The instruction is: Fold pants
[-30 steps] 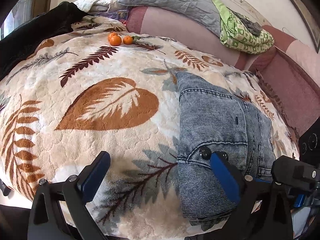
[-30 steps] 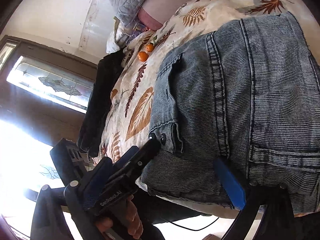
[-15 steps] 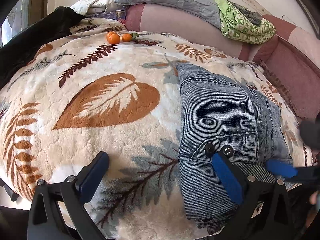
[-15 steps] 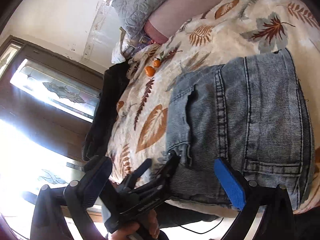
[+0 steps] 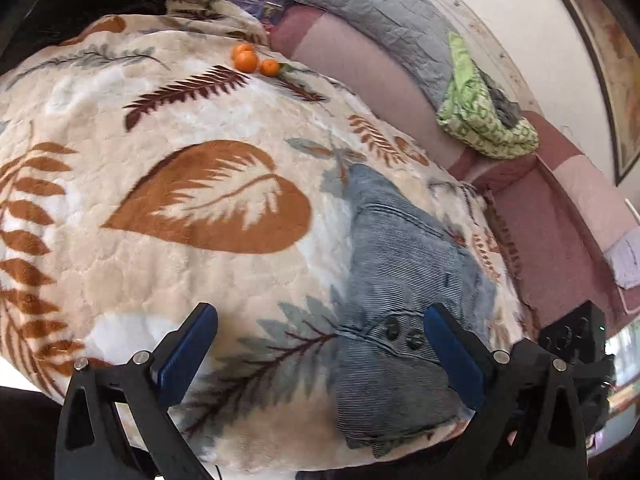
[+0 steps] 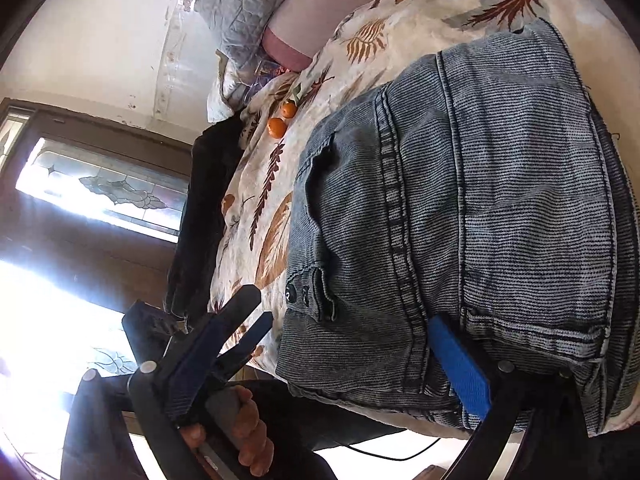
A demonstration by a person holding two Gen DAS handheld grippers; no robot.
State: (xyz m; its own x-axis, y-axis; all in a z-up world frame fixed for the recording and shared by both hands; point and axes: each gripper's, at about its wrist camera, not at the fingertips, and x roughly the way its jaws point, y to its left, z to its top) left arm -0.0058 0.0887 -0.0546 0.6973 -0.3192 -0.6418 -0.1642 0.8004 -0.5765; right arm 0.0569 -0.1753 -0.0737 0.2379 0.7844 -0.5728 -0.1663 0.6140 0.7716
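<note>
The folded jeans (image 5: 400, 280) lay on the leaf-printed blanket (image 5: 180, 208), toward the near edge of the bed, with the waistband and its two dark buttons (image 5: 402, 330) facing the person. In the left wrist view the denim sat at about four o'clock from the big brown leaf in the blanket's pattern.

The left gripper (image 5: 320, 344) hovered over that near edge with its blue-padded fingers (image 5: 188, 350) spread wide and nothing between them; one finger stood above the blanket, the other above the waistband just beside the buttons. Whether that finger touched the cloth I could not tell.

The right gripper (image 6: 340, 344) was likewise spread apart and held nothing. Its right finger (image 6: 460, 364) lay close against the waistband hem at about five o'clock of the jeans (image 6: 460, 220), while the left gripper (image 6: 224, 344) and the hand (image 6: 240, 432) gripping its handle showed at about eight o'clock.

Far up the bed, at roughly eleven o'clock from the jeans, sat a few small oranges (image 5: 252, 60). A grey quilted pillow (image 5: 372, 12) and a green patterned cloth (image 5: 480, 120) rested along the pink headboard cushion (image 5: 360, 68) beyond them.
</note>
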